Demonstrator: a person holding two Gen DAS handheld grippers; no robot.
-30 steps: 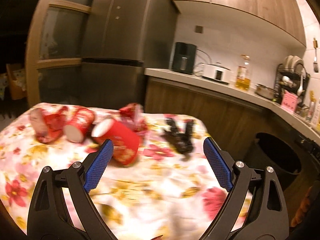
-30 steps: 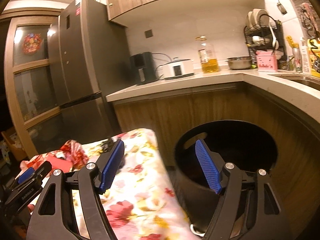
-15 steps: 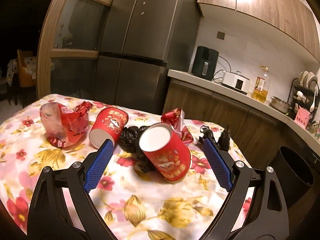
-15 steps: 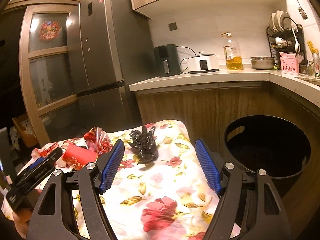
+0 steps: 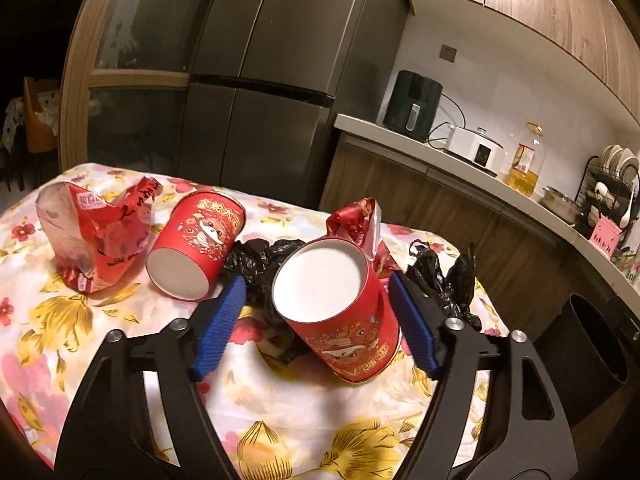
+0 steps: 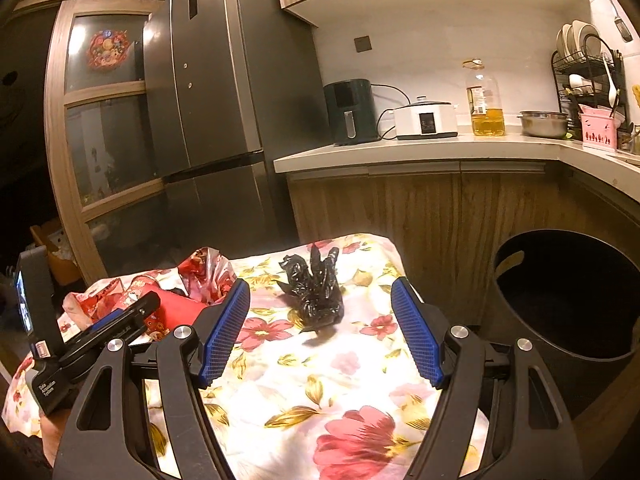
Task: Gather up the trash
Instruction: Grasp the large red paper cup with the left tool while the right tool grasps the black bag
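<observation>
I've got the left gripper (image 5: 316, 320) spread wide around the tipped red paper cup (image 5: 340, 312), lined up to pinch its thin walls (they'll dent easily). My right gripper (image 6: 320, 332) hangs open too, aimed at the crinkly black plastic bag (image 6: 314, 294) near the bin (image 6: 568, 344).

A red paper cup with a white base (image 5: 338, 306) lies on its side at the centre of the left wrist view, and a second red paper cup (image 5: 197, 248) lies tipped over to its left. A torn red snack bag (image 5: 90, 232) sits at far left, a crumpled red foil wrapper (image 5: 358, 220) just behind the centre cup. A crumpled black plastic bag (image 6: 316, 290) lies mid-frame in the right wrist view, a round black trash bin (image 6: 568, 300) at right.
</observation>
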